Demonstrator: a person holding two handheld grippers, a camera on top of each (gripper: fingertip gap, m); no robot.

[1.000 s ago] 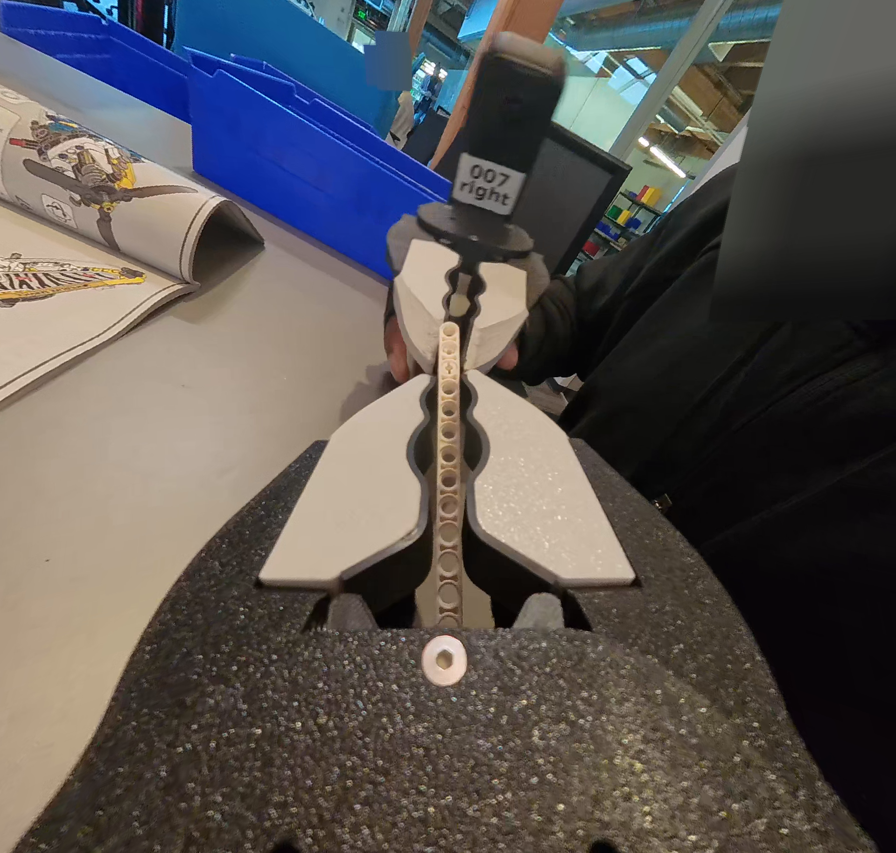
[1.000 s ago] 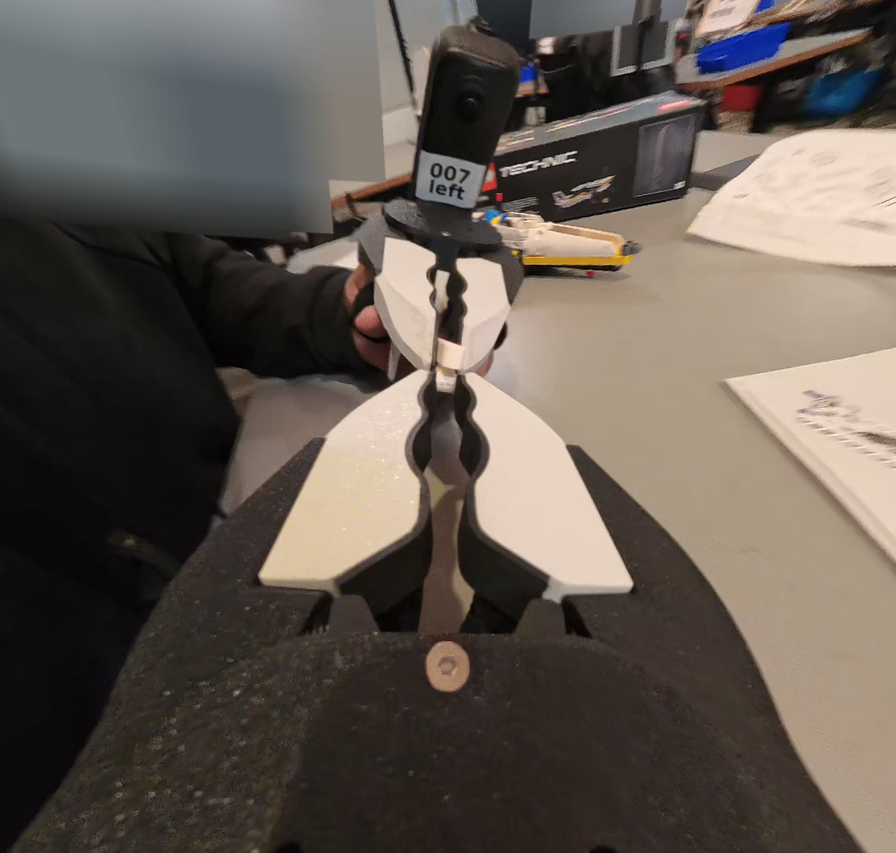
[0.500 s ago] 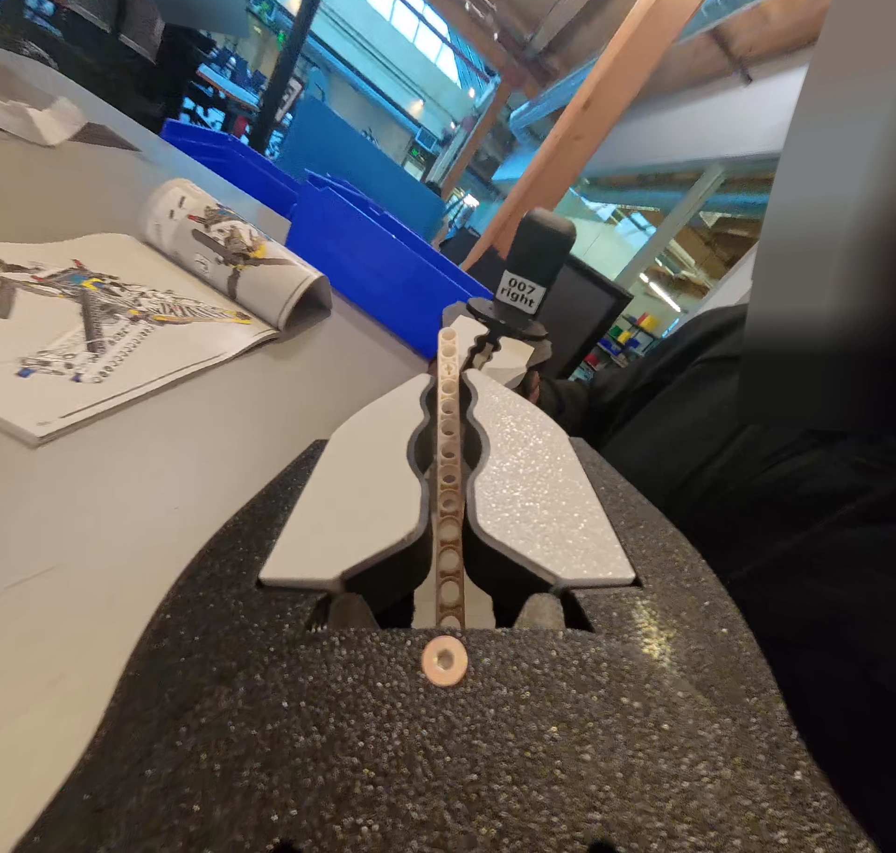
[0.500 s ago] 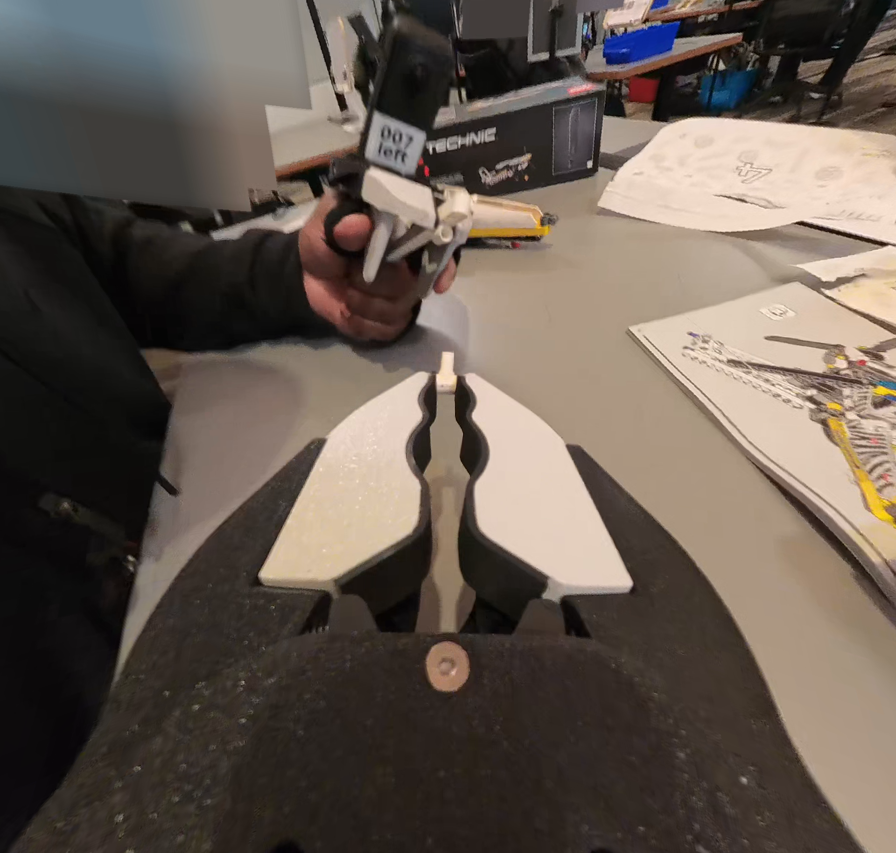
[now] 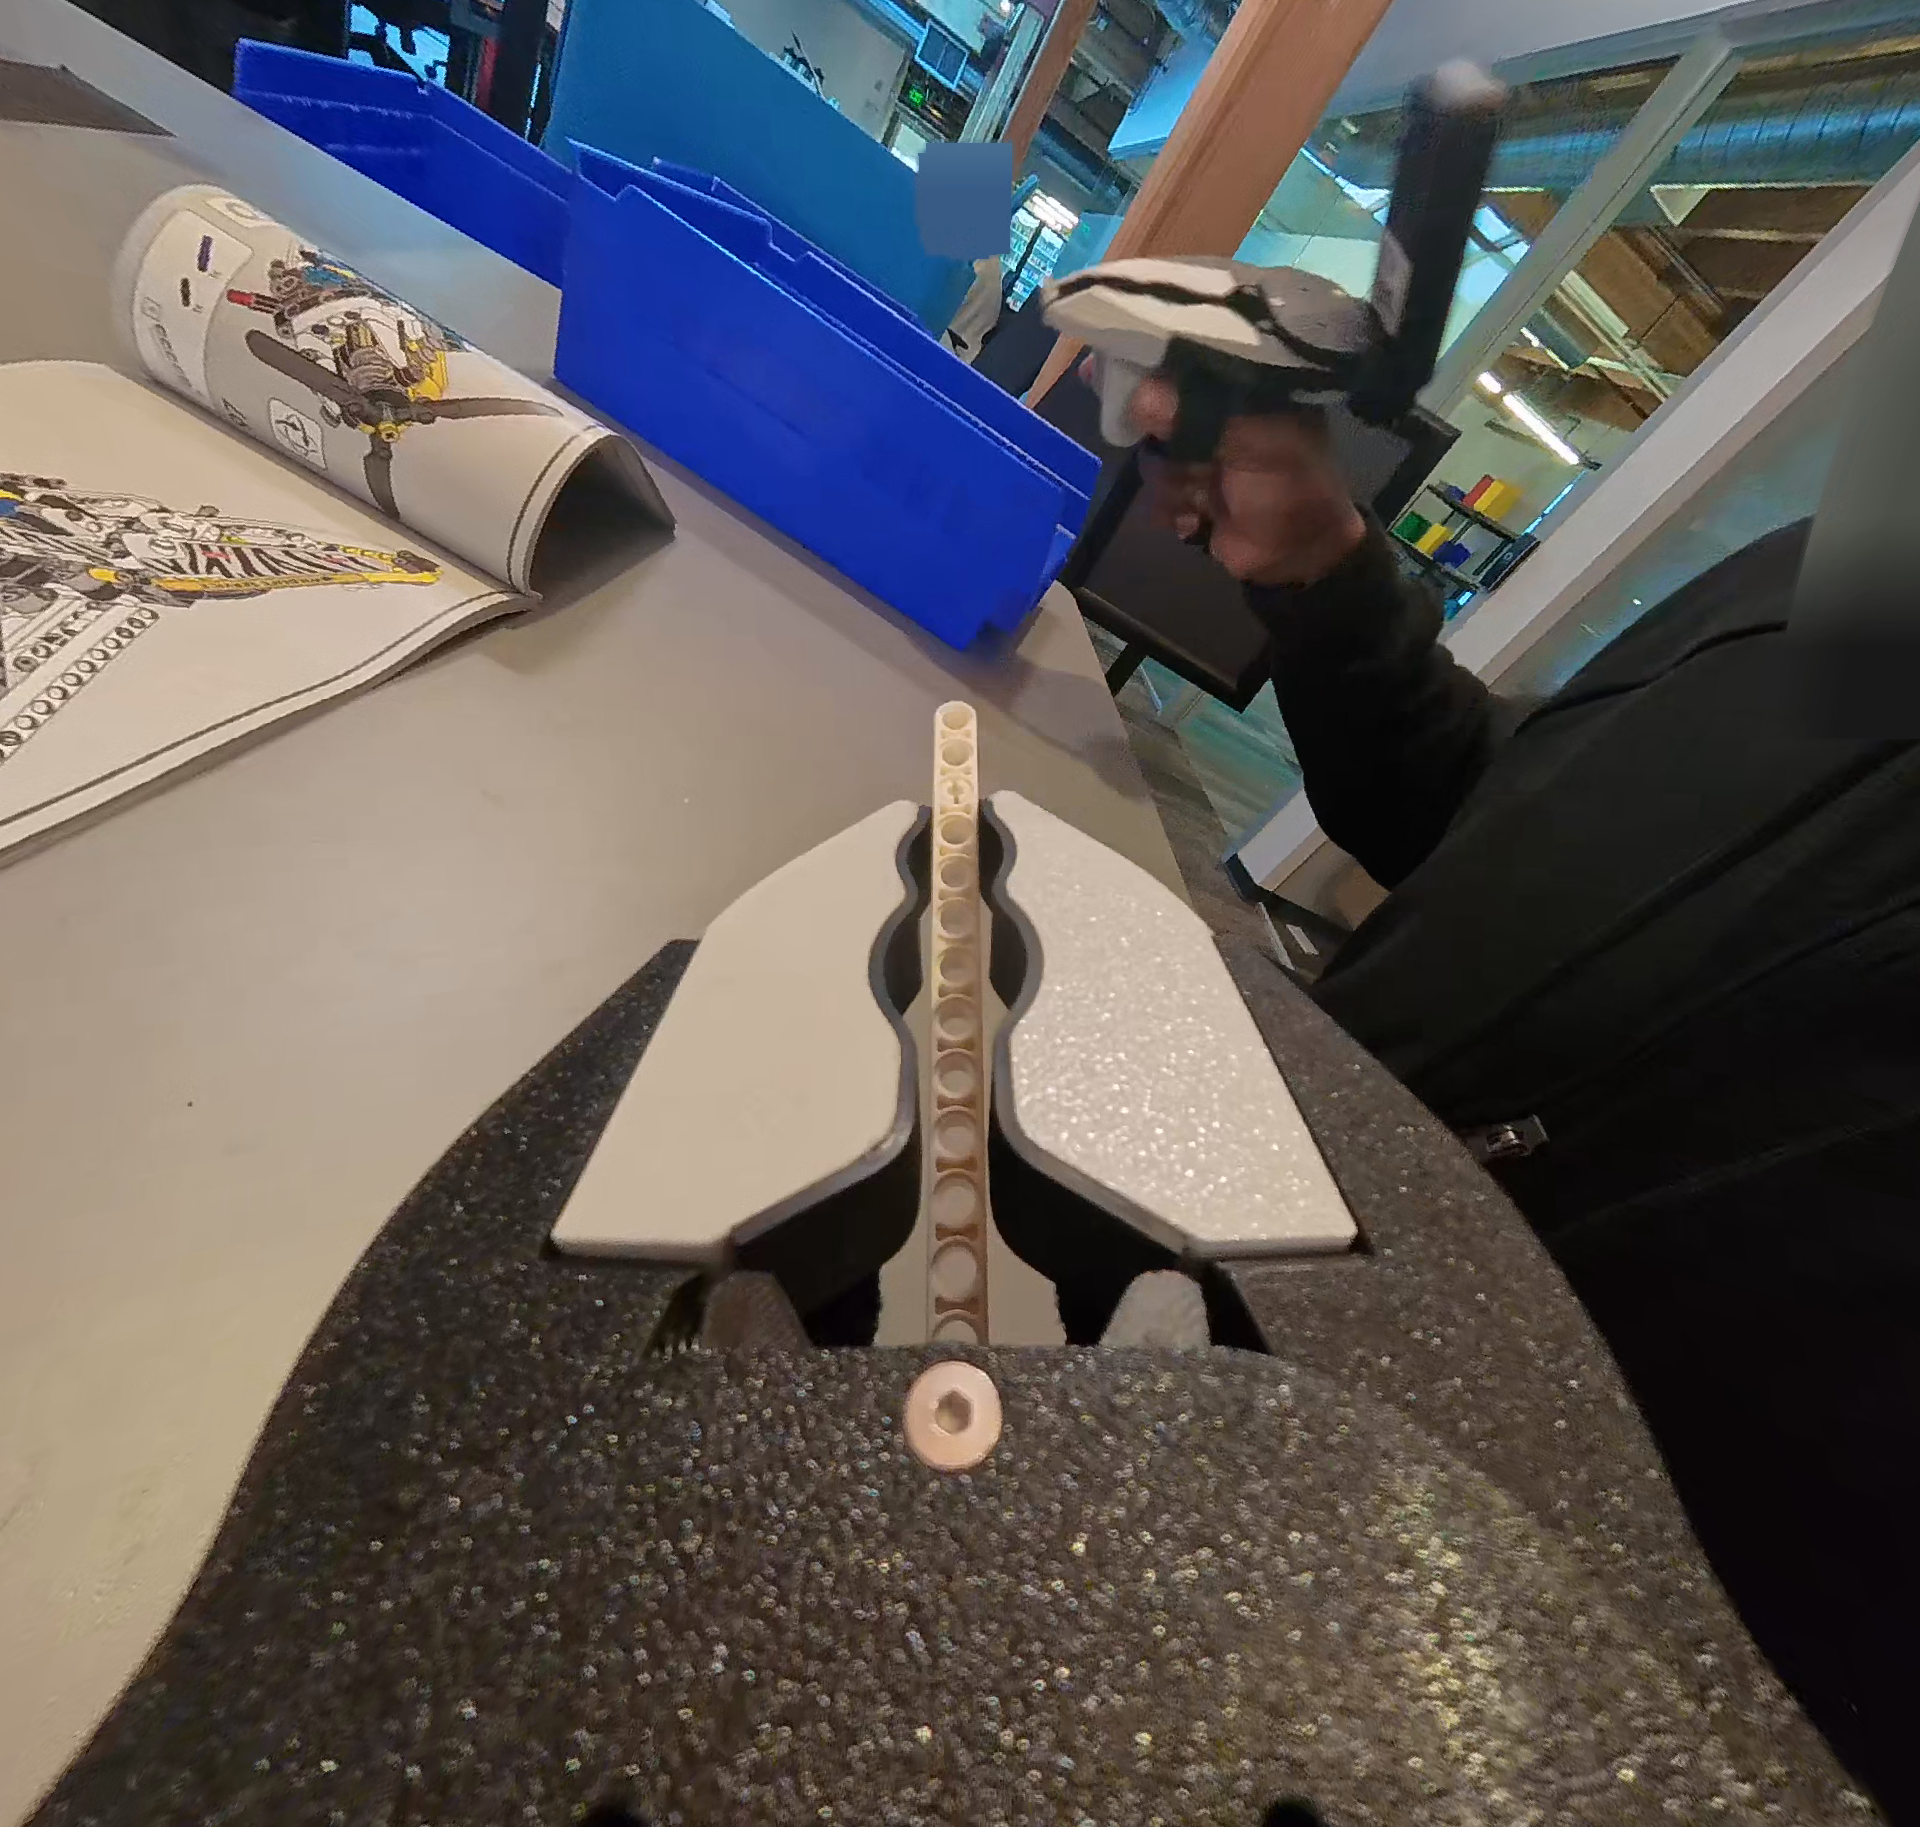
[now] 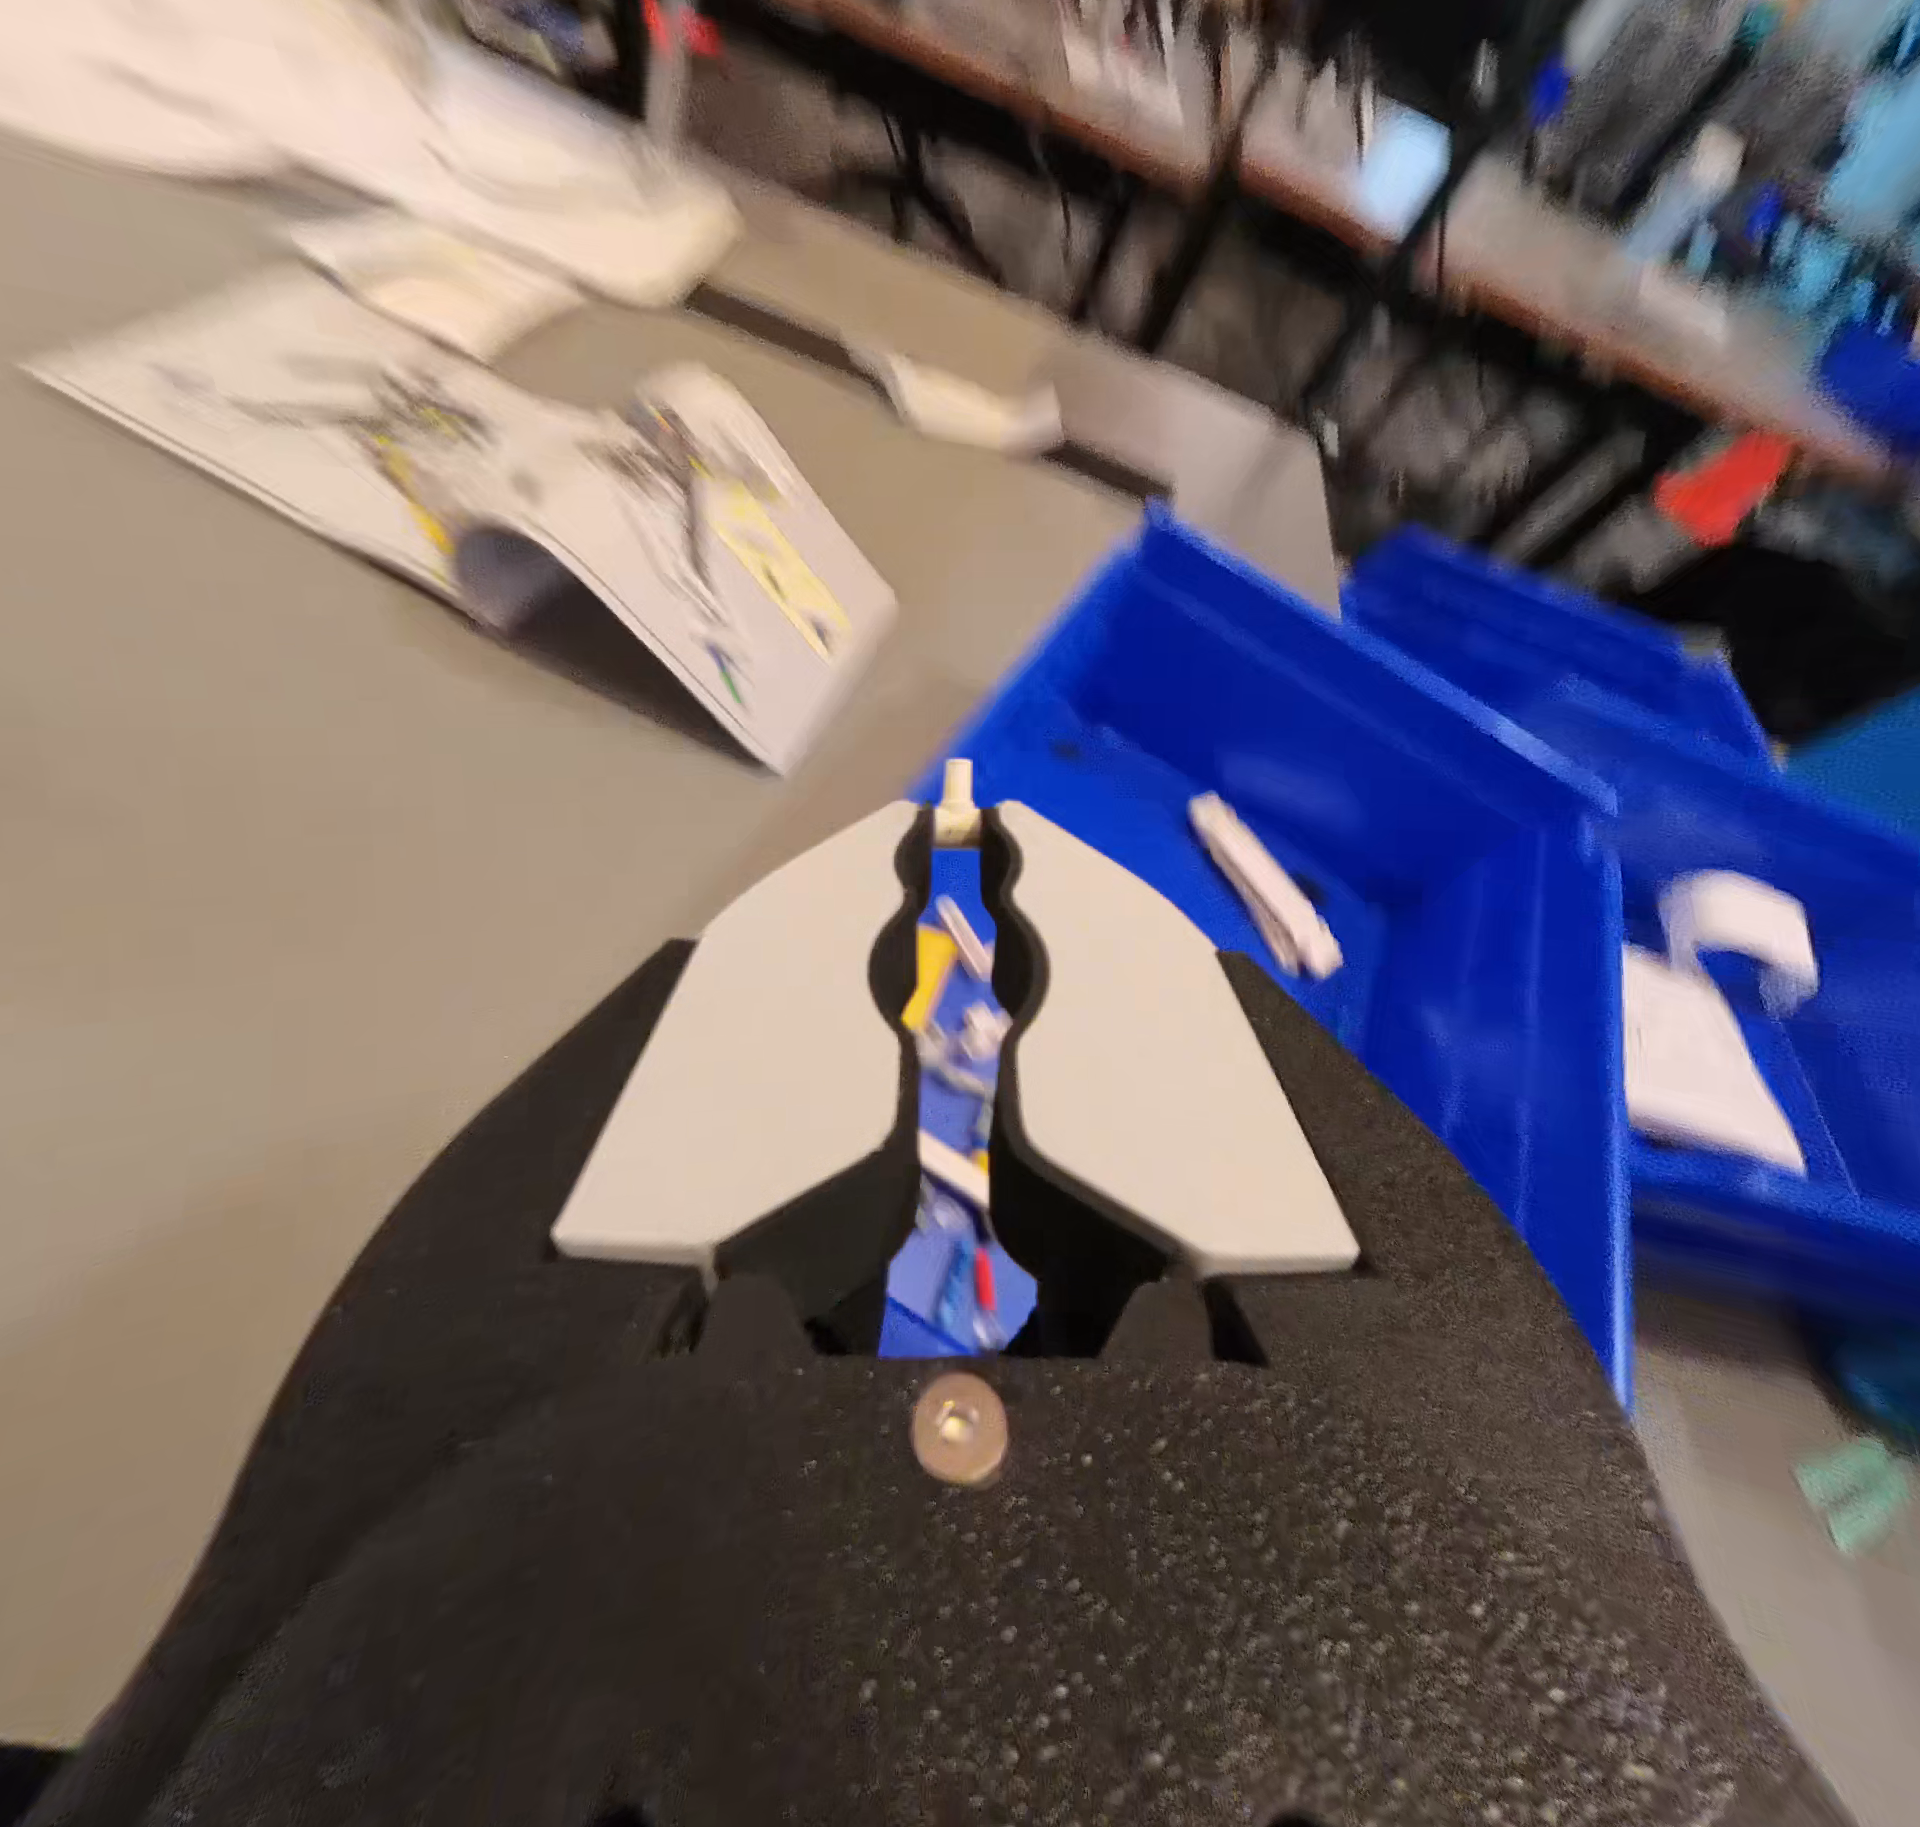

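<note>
While both tools stayed clamped, each carried one small plastic part.
Left gripper [image 5: 958, 821] pinched a stiff, light cream holed beam [image 5: 956, 956] lengthwise above the table's [image 5: 436, 842] near edge; right gripper [image 6: 958, 821] nipped a tiny, likely slippery cream pin [image 6: 957, 803] over the blue bin's [image 6: 1351, 697] corner.

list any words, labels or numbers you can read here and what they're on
Open grey instruction booklet: small print and symbols on its curled page, too small to read reliably, not copied.
Green lit sign beyond the blue plastic bins: too small to read.
Right wrist view: motion-blurred, nothing legible.
</note>
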